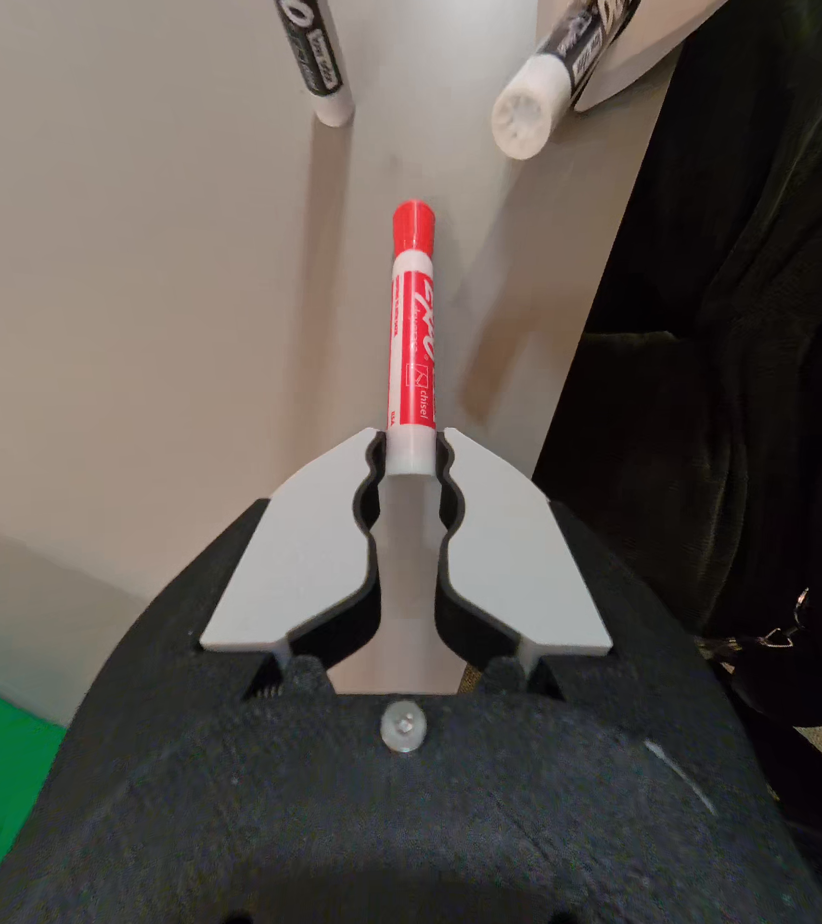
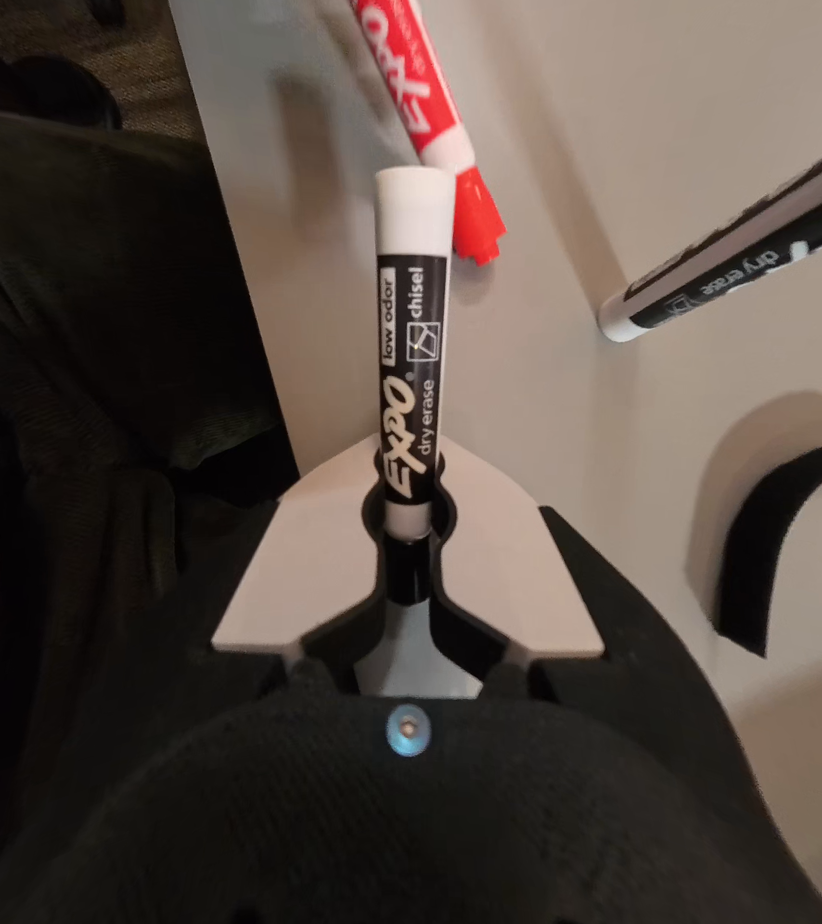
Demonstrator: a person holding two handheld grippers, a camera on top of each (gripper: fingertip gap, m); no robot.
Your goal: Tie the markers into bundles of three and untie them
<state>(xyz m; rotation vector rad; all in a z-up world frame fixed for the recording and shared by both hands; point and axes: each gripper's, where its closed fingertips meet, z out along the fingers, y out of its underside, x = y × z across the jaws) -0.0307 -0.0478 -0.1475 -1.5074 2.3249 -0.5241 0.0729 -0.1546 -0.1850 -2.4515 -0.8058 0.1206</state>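
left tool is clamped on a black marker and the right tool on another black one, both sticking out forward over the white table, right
Not quite. The left wrist view shows the left tool clamped on a red marker, not a black one. The right tool does hold a black marker, and both stick out forward over the white table.

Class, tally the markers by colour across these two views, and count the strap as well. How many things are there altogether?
Red marker: 1
Black markers: 2
Black strap: 1
Total: 4
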